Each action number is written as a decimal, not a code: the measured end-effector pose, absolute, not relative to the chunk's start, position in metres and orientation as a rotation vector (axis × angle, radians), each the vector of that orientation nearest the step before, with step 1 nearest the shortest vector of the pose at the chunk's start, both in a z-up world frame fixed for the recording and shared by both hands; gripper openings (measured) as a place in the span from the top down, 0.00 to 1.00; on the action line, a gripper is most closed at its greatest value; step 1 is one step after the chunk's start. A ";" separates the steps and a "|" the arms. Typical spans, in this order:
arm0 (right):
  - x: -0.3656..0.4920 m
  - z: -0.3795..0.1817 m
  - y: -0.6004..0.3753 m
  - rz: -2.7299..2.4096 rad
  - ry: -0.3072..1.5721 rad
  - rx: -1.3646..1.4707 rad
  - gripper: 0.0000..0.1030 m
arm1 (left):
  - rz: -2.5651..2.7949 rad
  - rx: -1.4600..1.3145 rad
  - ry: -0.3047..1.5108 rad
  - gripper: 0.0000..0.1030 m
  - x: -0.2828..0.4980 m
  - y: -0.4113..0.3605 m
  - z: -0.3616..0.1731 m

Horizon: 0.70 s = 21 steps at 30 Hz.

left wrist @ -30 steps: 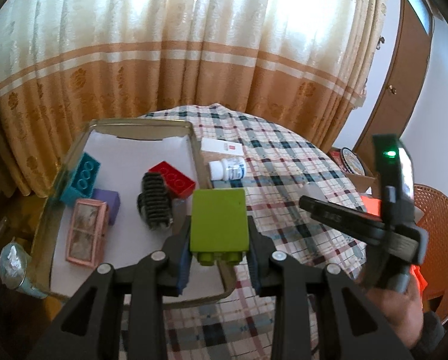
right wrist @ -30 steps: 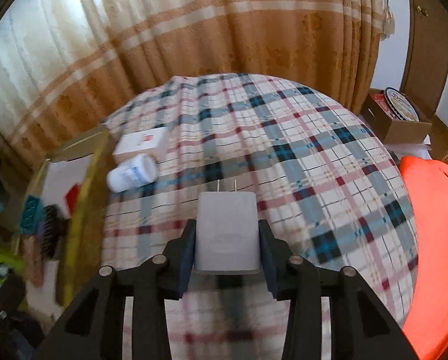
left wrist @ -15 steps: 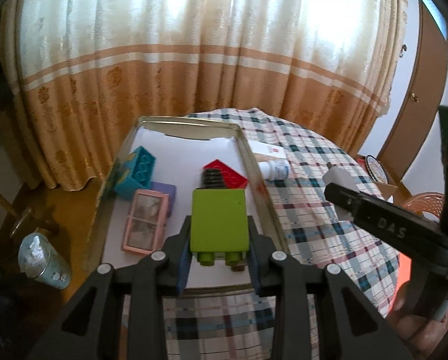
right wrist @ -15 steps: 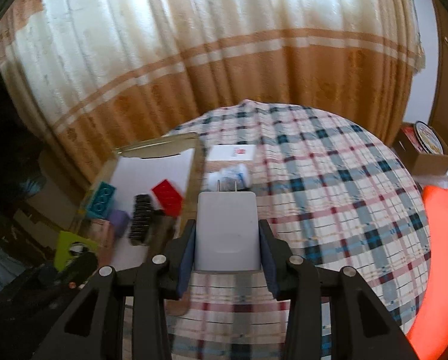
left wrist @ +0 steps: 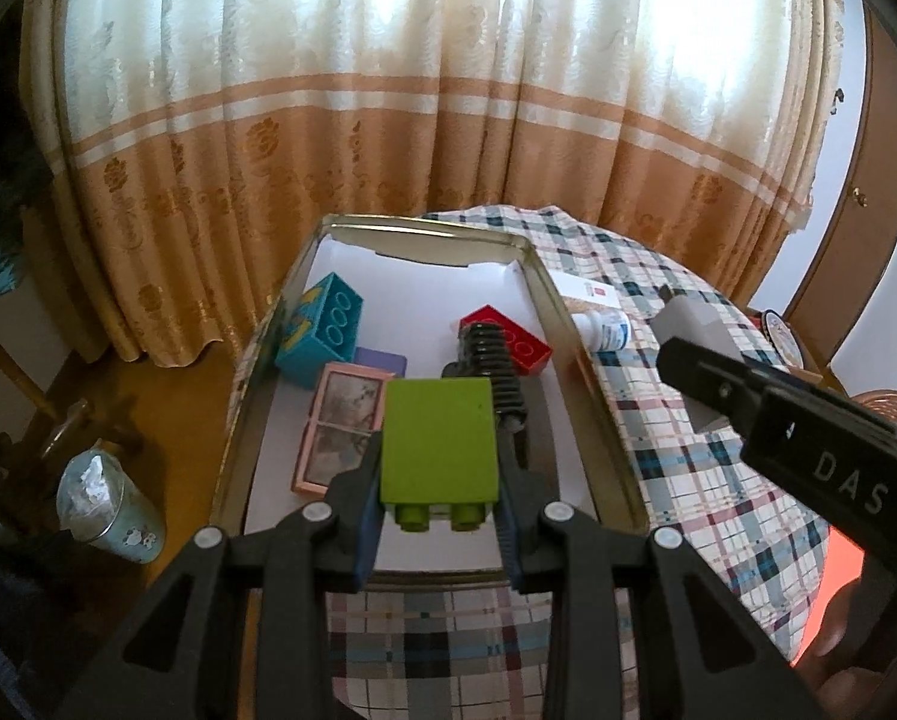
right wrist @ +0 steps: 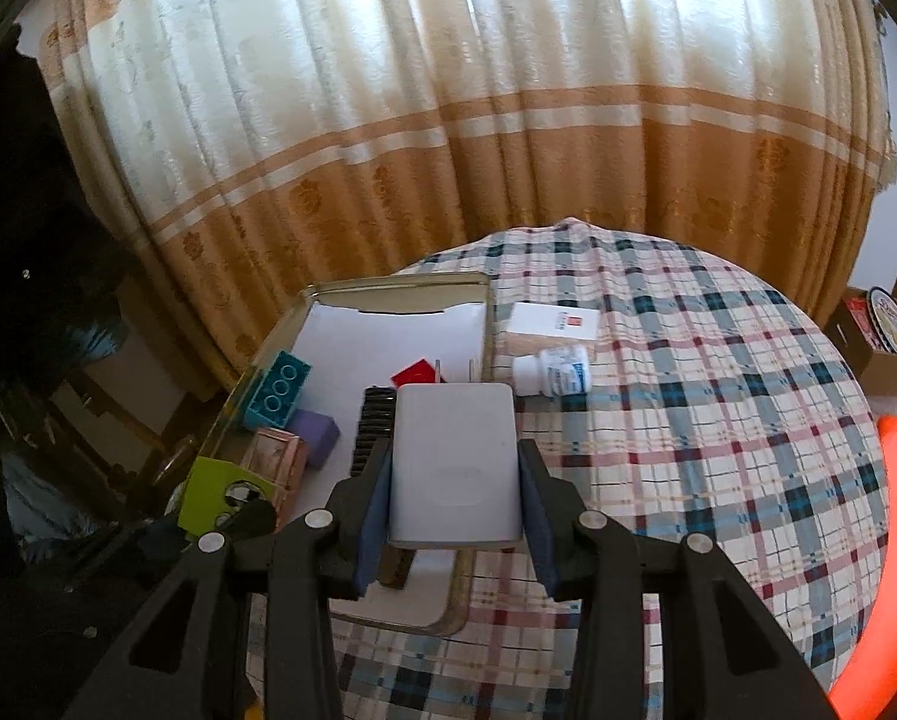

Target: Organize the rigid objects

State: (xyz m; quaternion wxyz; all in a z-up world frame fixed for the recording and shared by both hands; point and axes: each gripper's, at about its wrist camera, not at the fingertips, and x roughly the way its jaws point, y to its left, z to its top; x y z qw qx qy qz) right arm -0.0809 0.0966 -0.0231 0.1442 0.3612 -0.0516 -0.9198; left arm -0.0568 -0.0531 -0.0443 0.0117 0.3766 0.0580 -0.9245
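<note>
While the left gripper (left wrist: 439,501) clamps a green block (left wrist: 438,443) at lower centre, the tray (left wrist: 592,414) lies behind it. Right gripper (right wrist: 453,504) — clamped on a white charger (right wrist: 453,468) — sits low centre, over the tray's edge.

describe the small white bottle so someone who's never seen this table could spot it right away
Start at the metal tray on the plaid tablecloth. Just outside the tray's right wall, on the cloth, a flat white box lies, and the white bottle lies on its side in front of it. It is the only round thing there, with a blue-printed label.
</note>
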 end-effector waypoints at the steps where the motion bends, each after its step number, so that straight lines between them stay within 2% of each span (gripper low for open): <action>1: -0.081 -0.023 0.094 -2.647 -0.144 1.037 0.59 | -2.882 1.177 0.180 0.70 -0.057 -0.054 -0.045; 21: -0.108 -0.021 0.054 -2.580 -0.075 0.999 0.59 | -2.850 1.199 0.148 0.70 -0.067 -0.060 -0.055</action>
